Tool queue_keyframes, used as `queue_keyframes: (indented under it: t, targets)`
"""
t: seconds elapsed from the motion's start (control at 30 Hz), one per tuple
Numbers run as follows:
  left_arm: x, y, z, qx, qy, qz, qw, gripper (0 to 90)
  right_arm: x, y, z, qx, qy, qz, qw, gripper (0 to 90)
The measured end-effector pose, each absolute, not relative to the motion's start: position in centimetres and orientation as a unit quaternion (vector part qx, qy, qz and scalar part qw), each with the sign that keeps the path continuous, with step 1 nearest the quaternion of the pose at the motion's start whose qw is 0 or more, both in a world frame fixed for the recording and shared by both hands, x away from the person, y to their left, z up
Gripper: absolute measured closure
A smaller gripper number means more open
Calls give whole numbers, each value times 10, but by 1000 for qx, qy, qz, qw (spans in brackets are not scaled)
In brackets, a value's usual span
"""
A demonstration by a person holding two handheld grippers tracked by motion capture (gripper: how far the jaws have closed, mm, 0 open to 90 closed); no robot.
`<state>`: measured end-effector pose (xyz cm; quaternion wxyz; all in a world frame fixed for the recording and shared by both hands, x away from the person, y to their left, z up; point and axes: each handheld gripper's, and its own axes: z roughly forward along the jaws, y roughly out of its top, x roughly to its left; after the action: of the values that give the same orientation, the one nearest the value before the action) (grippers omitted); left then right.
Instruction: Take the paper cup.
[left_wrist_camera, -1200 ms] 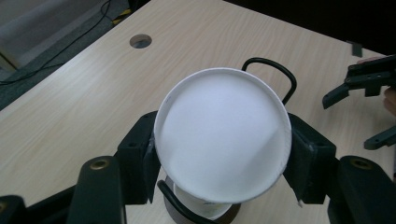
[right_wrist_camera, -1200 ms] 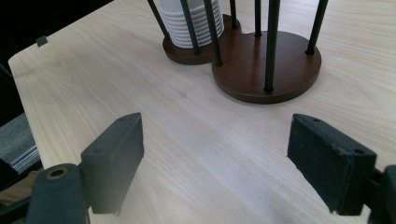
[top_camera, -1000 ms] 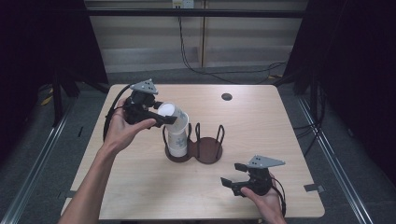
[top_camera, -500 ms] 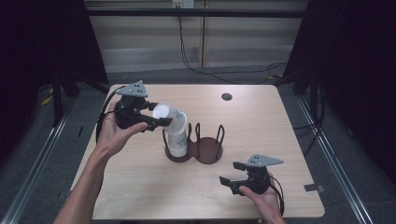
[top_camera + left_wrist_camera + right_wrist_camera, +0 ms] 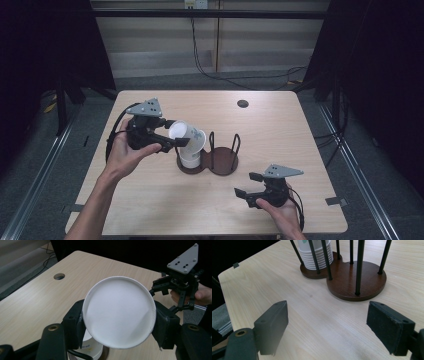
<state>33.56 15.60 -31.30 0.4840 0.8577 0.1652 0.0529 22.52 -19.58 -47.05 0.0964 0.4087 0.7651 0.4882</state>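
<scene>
My left gripper is shut on a white paper cup, held tilted on its side above the table's left half. In the left gripper view the cup's open mouth faces the camera, with a black jaw pressed on each side of the rim. Just below it a short stack of white cups stands in the left ring of a brown two-ring wooden holder with black rods. My right gripper rests near the front right, open and holding nothing, pointed at the holder's base and the cup stack.
A round cable hole lies in the tabletop at the back right. The holder's right ring holds no cups. Black cables trail from both grippers. Dark curtains and floor rails surround the table.
My left gripper has come lower and nearer to the person with the cup, which now lies more on its side over the stack. The right gripper has barely moved.
</scene>
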Motion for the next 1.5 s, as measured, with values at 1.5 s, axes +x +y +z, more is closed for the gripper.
queue_keyframes:
  t: [1.5]
  targets:
    - [312,169,-373,839,184,-60,509,368,256,-137,-408,294,783,545,51,135]
